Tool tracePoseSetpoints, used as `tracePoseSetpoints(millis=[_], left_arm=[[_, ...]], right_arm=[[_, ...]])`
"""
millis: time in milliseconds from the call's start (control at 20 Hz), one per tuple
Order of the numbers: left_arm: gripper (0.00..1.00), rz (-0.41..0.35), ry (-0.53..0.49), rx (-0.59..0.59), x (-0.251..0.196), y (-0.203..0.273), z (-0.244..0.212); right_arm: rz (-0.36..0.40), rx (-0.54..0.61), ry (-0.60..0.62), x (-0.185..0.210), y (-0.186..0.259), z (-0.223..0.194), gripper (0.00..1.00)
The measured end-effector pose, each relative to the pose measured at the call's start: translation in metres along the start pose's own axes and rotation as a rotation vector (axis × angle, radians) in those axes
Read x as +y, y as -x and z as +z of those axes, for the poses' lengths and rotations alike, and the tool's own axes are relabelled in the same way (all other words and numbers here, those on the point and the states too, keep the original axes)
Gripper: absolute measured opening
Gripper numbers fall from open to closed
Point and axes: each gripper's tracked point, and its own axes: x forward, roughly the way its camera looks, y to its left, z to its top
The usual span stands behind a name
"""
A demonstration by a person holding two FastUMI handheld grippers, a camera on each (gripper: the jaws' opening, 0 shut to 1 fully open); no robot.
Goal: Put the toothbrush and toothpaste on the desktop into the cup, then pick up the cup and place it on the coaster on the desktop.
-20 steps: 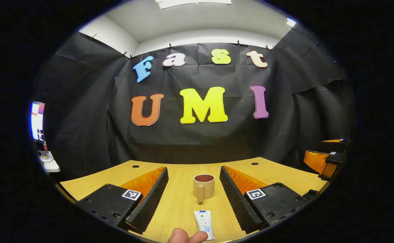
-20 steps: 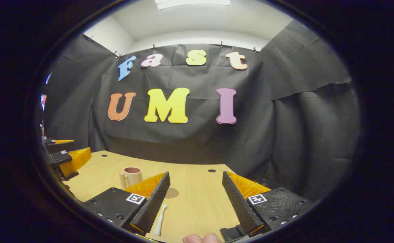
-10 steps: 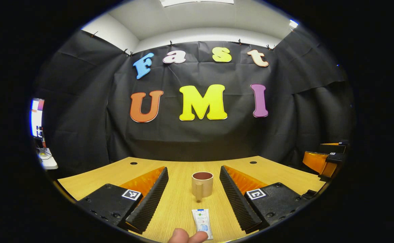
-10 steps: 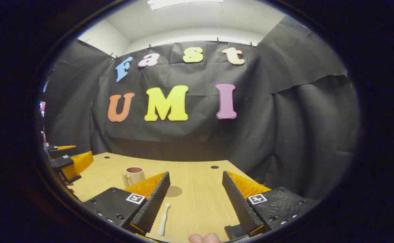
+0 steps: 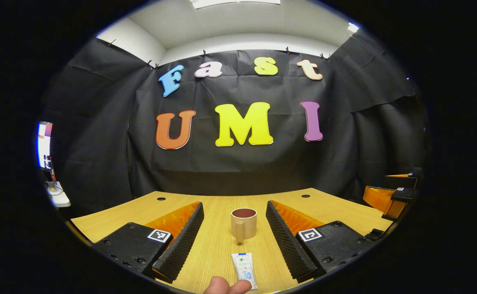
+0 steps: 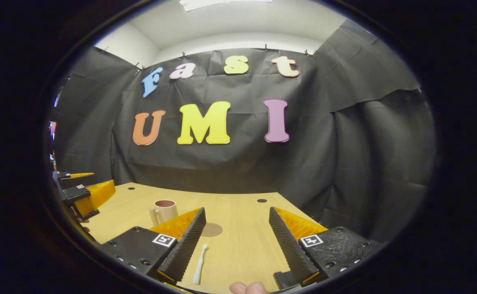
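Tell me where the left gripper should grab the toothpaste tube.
Grip the toothpaste tube across its flat mid-body, probably from straight above. It lies flat on the desk, lengthwise between the open left gripper, pointing toward the cup, so the fingers would close on its long edges.

Counter (image 5: 218, 249): pale wood-grain, matt. Cup (image 5: 244, 223): smooth, matt, ceramic-looking. Toothpaste (image 5: 244, 265): glossy plastic tube. Toothbrush (image 6: 199, 264): smooth plastic. Coaster (image 6: 211, 229): matt. Wall (image 6: 344, 155): creased matt cloth.
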Motion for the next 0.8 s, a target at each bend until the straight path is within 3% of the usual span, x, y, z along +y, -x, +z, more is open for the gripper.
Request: tracePoseSetpoints(millis=[350, 550, 800], left_arm=[[0.97, -0.049, 0.002, 0.111, -0.012, -0.001, -0.033], [0.98, -0.091, 0.045, 0.298, -0.019, 0.002, -0.084], [0.98, -0.086, 0.101, 0.470, -0.018, 0.010, -0.123]], right_arm=[[0.012, 0.049, 0.003, 0.004, -0.001, -0.023, 0.94], [0.013, 0.072, 0.018, 0.003, 0.000, -0.035, 0.94], [0.013, 0.094, 0.021, 0.002, -0.001, -0.047, 0.94]])
